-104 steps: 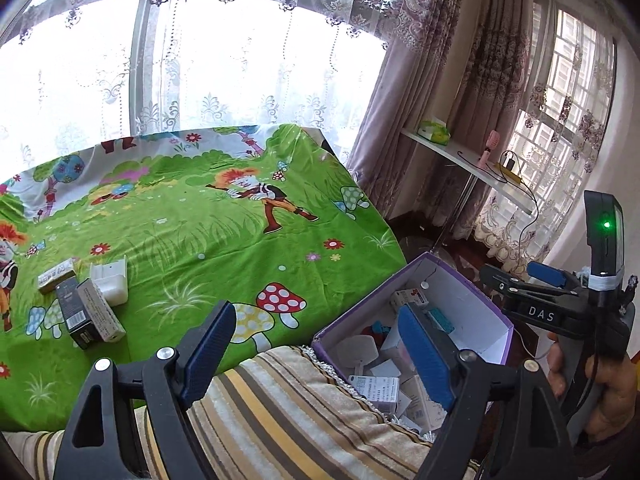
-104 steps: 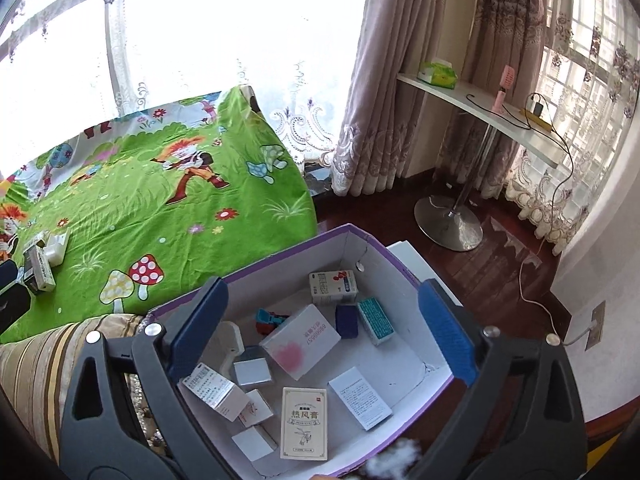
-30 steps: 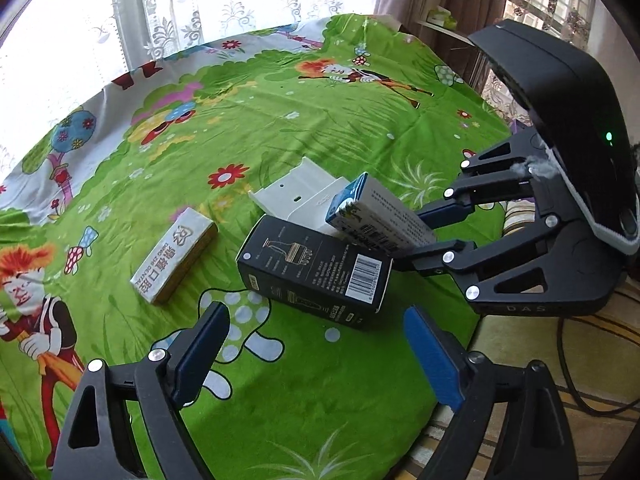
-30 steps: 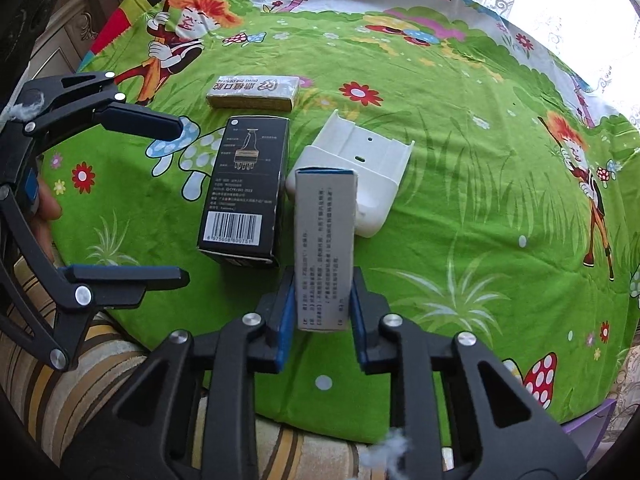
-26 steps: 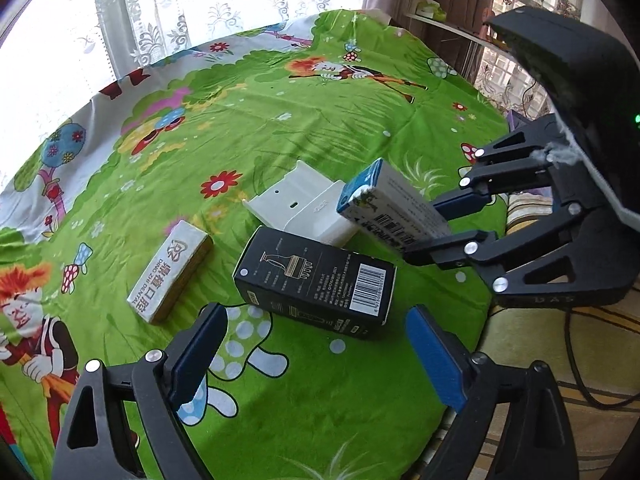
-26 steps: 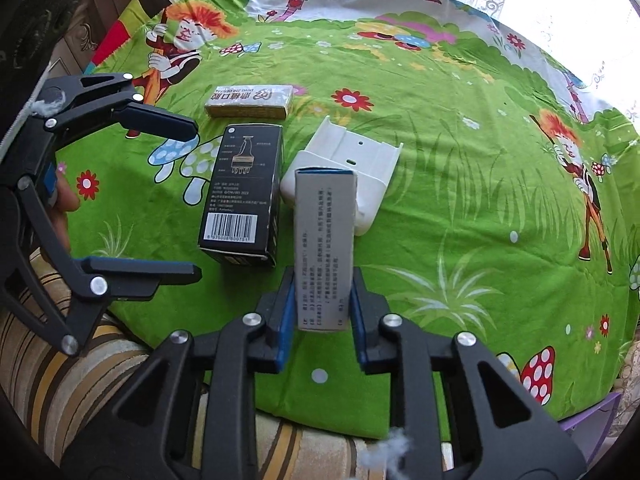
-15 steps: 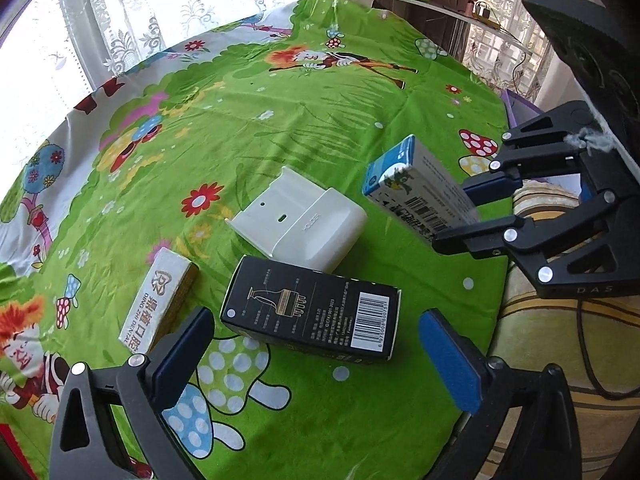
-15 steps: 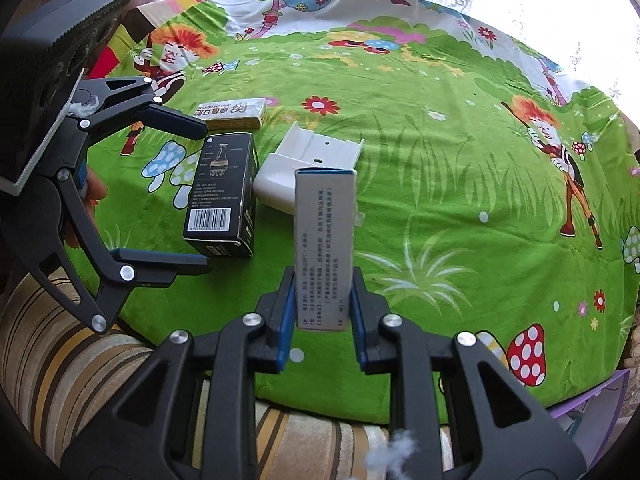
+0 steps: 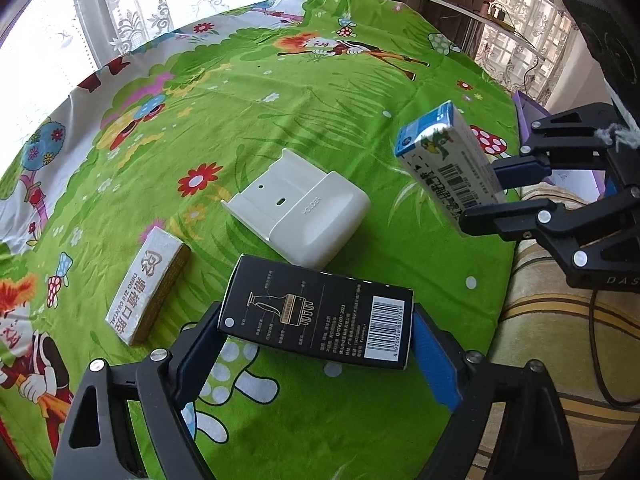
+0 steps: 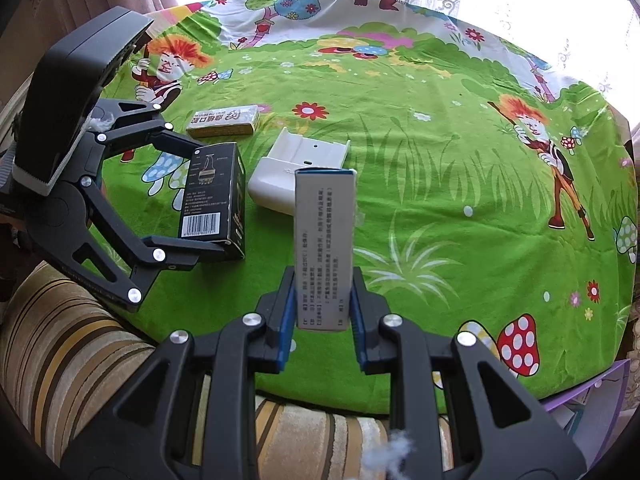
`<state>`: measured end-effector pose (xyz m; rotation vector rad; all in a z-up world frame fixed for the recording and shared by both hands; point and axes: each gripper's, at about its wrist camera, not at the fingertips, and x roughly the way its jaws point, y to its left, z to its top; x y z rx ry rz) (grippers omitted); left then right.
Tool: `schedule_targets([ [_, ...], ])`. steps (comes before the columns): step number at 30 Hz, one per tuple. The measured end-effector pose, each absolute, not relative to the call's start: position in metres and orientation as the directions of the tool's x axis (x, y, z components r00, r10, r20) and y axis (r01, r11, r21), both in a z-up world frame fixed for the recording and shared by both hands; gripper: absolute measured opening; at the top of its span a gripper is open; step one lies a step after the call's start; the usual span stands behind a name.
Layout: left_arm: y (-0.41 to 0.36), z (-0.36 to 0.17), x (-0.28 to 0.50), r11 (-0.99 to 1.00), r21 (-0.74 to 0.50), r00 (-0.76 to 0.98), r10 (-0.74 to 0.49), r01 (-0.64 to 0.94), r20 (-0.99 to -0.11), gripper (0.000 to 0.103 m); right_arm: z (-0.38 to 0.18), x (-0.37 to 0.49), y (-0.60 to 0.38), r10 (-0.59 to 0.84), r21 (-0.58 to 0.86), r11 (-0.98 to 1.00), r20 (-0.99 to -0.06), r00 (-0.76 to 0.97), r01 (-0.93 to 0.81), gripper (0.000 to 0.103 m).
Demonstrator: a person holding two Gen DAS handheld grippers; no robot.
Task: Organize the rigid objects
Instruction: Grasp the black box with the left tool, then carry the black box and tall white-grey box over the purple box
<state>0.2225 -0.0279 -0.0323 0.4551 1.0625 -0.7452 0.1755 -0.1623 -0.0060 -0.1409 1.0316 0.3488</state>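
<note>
A black box (image 9: pixel 316 320) with a barcode lies on the green cartoon cloth (image 9: pixel 320 92). My left gripper (image 9: pixel 314 340) straddles it lengthwise, jaws closing, and both blue pads meet the box's short ends. In the right wrist view the black box (image 10: pixel 212 196) sits between the left gripper's fingers (image 10: pixel 176 144). My right gripper (image 10: pixel 323 308) is shut on a white-and-blue carton (image 10: pixel 324 240) and holds it in the air. In the left wrist view the carton (image 9: pixel 444 160) hangs at the right above the cloth.
A white plastic holder (image 9: pixel 304 216) and a gold-and-white box (image 9: pixel 148 280) lie on the cloth beyond the black box. A striped cushion (image 10: pixel 60 340) borders the near edge. The purple box's corner (image 10: pixel 592 392) shows at the lower right.
The right gripper has lifted the carton off the pile and carried it away to the right. The left gripper has come down over the black box and its jaws have narrowed onto its ends.
</note>
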Motion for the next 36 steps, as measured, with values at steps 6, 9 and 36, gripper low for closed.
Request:
schedule_targets([
  [6,-0.03,-0.019,0.202,0.729,0.025,0.345,-0.293,0.684,-0.892,0.088,0.004,0.166,-0.171,0.21,0.045,0.944,-0.847,0.488,-0.327,0.028],
  [9,-0.032,-0.01,0.191,0.746,0.023,0.368,-0.301,0.665,-0.88,0.088,0.008,0.158,-0.178,0.209,0.052,0.949,-0.843,0.496,-0.311,0.028],
  [36,-0.138,0.053,0.111,0.719,-0.022,0.42,-0.431,0.695,-0.799,0.088,0.041,0.083,-0.308,0.123,0.077,0.992,-0.801,0.587,-0.102,0.028],
])
